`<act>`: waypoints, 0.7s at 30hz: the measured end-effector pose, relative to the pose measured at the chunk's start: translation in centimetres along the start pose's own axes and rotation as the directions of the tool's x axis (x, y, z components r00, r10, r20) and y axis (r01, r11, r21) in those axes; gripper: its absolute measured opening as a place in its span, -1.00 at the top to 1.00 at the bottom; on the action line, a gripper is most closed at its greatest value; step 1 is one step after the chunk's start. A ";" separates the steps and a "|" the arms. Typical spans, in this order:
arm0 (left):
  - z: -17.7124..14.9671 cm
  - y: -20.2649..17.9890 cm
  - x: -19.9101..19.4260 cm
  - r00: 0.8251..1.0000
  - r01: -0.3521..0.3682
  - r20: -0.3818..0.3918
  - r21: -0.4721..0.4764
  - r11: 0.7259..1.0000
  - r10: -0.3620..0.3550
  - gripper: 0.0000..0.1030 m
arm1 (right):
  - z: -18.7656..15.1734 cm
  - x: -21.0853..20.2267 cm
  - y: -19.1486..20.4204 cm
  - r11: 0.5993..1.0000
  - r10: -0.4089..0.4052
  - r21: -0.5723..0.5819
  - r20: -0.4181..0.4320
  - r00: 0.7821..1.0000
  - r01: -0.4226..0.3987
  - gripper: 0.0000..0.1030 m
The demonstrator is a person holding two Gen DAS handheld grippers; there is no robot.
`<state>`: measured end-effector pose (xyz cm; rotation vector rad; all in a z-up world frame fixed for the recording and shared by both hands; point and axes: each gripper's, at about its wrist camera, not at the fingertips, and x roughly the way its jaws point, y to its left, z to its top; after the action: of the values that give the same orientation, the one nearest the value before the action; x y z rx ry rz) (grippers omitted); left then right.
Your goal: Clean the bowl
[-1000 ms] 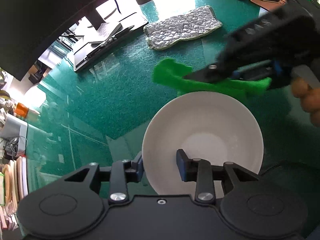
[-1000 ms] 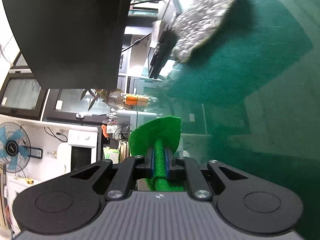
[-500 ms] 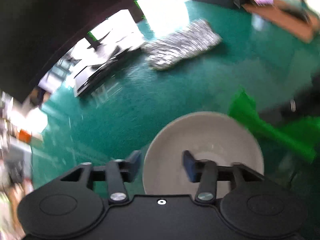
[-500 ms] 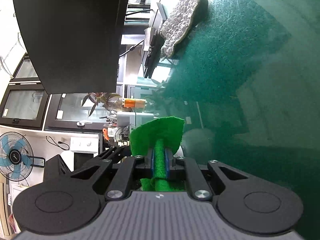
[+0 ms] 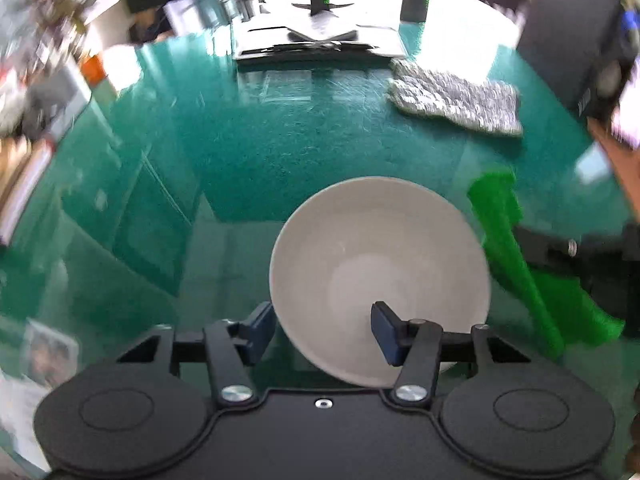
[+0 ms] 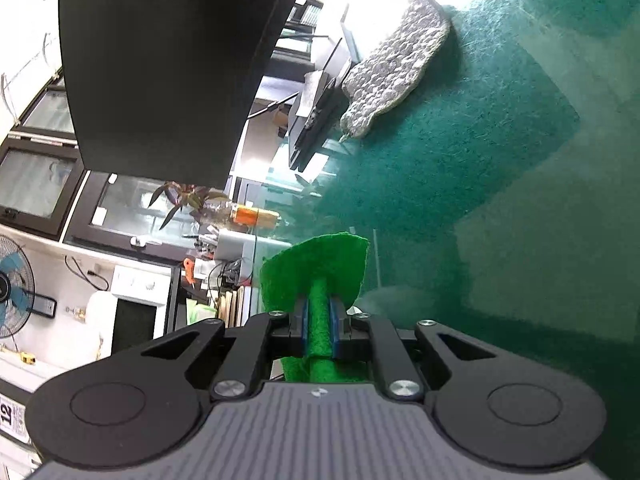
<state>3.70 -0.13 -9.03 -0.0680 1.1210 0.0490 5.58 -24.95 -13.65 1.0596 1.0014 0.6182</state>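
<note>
Green felt is covering the whole tabletop [image 5: 280, 152], with a dark monitor stand at its far edge and a grey pebbled cloth mat [image 5: 456, 98] lying toward the right. Nearer the camera, the left gripper [image 5: 324, 332] is straddling the near rim of the round white ceramic bowl [image 5: 380, 264]: its jaws are closing again after springing wide a moment ago, one pad outside the wall and one inside, neither yet pressing. That regrip, with the view now rolled round from a second earlier, suggests the bowl is being reseated for another wipe. Just right of the bowl, the right gripper [image 6: 318, 332] is clamping tight on a folded bright green scouring cloth [image 5: 516, 264], now drawn off the rim and clear of the bowl.
</note>
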 end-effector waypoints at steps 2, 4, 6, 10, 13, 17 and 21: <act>-0.3 0.0 0.1 1.000 0.005 0.002 0.015 1.000 -0.005 0.19 | -0.1 -0.1 -0.1 1.000 -0.003 -0.002 -0.013 1.000 0.003 0.77; -0.3 0.0 -0.1 1.000 0.009 0.005 0.038 0.999 -0.009 0.21 | -0.2 0.1 -0.3 1.000 -0.009 0.005 -0.030 0.999 0.009 0.77; 0.2 0.2 -0.1 1.000 0.011 0.002 0.088 0.996 -0.011 0.29 | -0.2 0.2 -0.5 1.000 -0.007 0.016 -0.038 0.999 0.008 0.77; 1.8 0.0 0.4 0.999 -0.002 -0.033 0.256 0.967 0.011 0.41 | 0.0 -0.1 -0.9 0.999 0.010 0.048 -0.027 1.000 -0.009 0.77; 2.4 -0.2 0.6 0.999 0.001 -0.041 0.358 0.934 0.015 0.40 | 0.1 0.2 -1.6 0.996 0.014 0.089 -0.045 0.999 -0.010 0.77; 2.2 -0.4 0.7 1.000 -0.012 -0.019 0.429 0.903 0.023 0.38 | 1.1 1.7 -1.6 0.992 0.028 0.123 -0.054 0.998 -0.021 0.77; 2.4 -0.4 0.8 1.000 -0.008 -0.022 0.443 0.896 0.020 0.38 | 3.6 4.2 -0.6 0.996 0.025 0.089 -0.073 0.997 -0.018 0.77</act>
<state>6.22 -0.37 -8.75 0.3504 1.1352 -0.1969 10.62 -23.26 -15.26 1.1327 1.0915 0.6395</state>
